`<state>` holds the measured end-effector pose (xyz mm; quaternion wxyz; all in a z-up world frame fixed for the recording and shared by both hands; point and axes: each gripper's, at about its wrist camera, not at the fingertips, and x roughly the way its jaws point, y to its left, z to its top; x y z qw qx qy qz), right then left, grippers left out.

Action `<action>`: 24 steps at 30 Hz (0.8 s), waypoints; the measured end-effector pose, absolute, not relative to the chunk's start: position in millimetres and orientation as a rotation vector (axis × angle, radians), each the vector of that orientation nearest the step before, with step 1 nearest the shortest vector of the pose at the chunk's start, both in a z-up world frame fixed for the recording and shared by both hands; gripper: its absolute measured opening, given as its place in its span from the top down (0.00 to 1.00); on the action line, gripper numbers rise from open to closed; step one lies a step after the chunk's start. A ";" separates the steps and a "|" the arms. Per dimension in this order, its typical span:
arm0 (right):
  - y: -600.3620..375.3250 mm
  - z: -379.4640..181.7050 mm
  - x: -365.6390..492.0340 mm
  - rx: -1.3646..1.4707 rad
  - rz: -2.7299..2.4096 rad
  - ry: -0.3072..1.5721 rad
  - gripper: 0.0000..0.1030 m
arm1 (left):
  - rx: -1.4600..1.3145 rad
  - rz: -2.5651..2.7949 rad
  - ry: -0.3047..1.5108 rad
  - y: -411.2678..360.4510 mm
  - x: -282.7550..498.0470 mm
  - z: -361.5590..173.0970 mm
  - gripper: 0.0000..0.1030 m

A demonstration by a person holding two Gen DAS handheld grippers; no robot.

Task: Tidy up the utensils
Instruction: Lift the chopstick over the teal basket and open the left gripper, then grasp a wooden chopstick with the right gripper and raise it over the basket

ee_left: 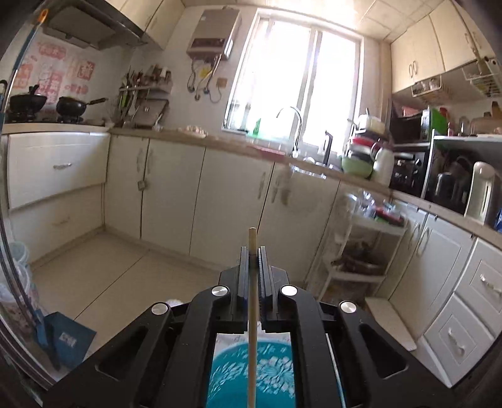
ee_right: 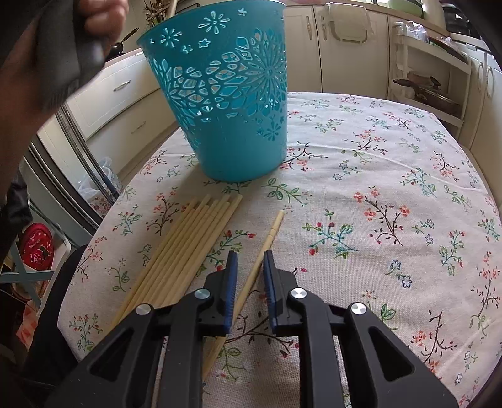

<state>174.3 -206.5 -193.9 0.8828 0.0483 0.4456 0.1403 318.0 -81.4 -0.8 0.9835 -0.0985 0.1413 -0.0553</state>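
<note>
My left gripper is shut on a single pale wooden chopstick, which stands upright between the pads and sticks out above the fingertips. It is held in the air over the teal cut-out basket, seen from above between the gripper's arms. In the right wrist view that basket stands on the floral tablecloth. In front of it lies a bundle of several chopsticks. My right gripper is low over the table, jaws slightly apart around one loose chopstick lying on the cloth; the pads do not press on it.
A hand with a dark sleeve is at the upper left above the basket. Cream kitchen cabinets ring the room, with a sink tap under the window. A white shelf cart stands beyond the table's far right edge.
</note>
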 end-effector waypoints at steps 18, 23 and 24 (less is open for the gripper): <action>-208.2 -193.3 174.4 0.108 0.289 0.936 0.83 | -0.081 -0.080 0.423 -57.3 279.3 -41.5 0.46; -207.0 -193.1 179.2 0.114 0.271 0.948 0.83 | -0.114 -0.090 0.431 -38.2 252.3 -39.1 0.33; -206.2 -193.0 180.4 0.111 0.263 0.951 0.83 | -0.122 -0.094 0.434 -33.7 247.1 -38.7 0.32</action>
